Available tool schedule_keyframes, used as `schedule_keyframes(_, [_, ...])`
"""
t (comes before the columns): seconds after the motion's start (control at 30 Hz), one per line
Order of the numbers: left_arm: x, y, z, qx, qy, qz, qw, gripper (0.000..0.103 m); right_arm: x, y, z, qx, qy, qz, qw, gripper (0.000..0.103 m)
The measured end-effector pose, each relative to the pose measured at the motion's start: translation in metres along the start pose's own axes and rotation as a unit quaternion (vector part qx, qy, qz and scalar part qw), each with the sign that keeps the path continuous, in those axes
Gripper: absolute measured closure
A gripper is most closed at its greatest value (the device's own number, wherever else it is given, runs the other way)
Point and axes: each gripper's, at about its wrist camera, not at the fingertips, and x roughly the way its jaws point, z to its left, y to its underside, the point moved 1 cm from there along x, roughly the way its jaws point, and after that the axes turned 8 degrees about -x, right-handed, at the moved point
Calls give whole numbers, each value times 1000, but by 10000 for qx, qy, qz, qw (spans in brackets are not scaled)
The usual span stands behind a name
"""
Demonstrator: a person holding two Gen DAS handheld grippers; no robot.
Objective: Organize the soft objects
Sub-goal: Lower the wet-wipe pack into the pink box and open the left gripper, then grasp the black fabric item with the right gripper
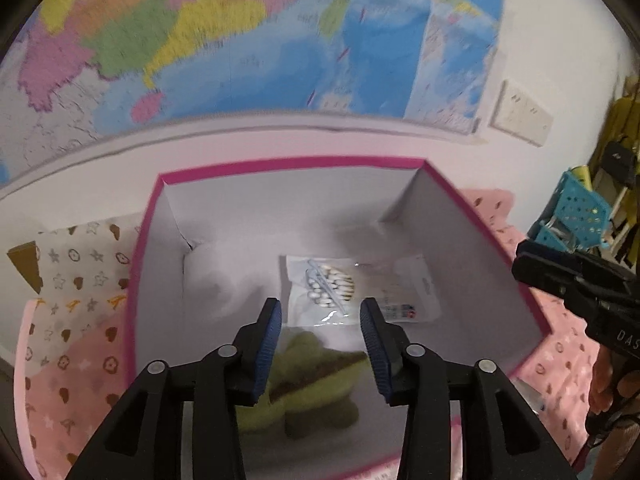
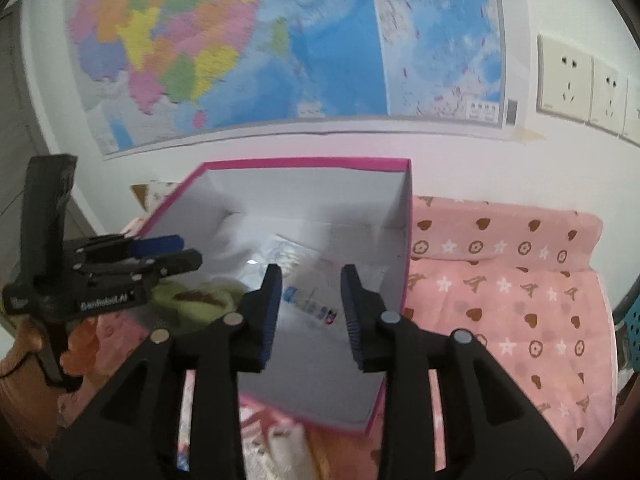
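Observation:
A pink-rimmed box with white walls (image 1: 532, 304) stands on a pink patterned bedsheet. Inside lie a green plush toy (image 1: 316, 384) and a clear packet of cotton swabs (image 1: 328, 288) beside a white packet (image 1: 412, 292). My left gripper (image 1: 320, 320) is open and empty above the box, over the plush. My right gripper (image 2: 308, 284) is open and empty above the box's near side (image 2: 320, 412). The plush (image 2: 188, 300) and the packets (image 2: 308, 304) show in the right wrist view too. The left gripper's body (image 2: 104, 276) appears at the left there.
A colourful map (image 1: 240, 40) hangs on the wall behind the box. Wall sockets (image 2: 568, 76) sit to the right. Pink bedding (image 2: 500, 288) with hearts and stars surrounds the box. A turquoise basket (image 1: 576, 212) is at the far right. More soft items (image 2: 280, 448) lie before the box.

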Motion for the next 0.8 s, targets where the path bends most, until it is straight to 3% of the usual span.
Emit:
schedule_keyframes(0.13, [-25,10,-9,153,137,-259,9995,51,-32,15,10,-85,-168,-188,9996,64])
schedule_keyframes(0.33, [-52,37,-17,247,385,-370,9983,49,-63,42,18,-6,-394,-232,9990,59])
schedule_keyframes(0.57, [-57,74,-21,282,567,-127,9979,49,-74,82,24,195,-577,-9,9981,59])
schedule_keyframes(0.7, [-59,97,-28,416,633,-14,9971,49,-79,108,34,231,-794,190,9964,49])
schedule_keyframes(0.8, [-57,113,-33,470,686,124,9965,49,-81,127,39,282,-906,362,9948,48])
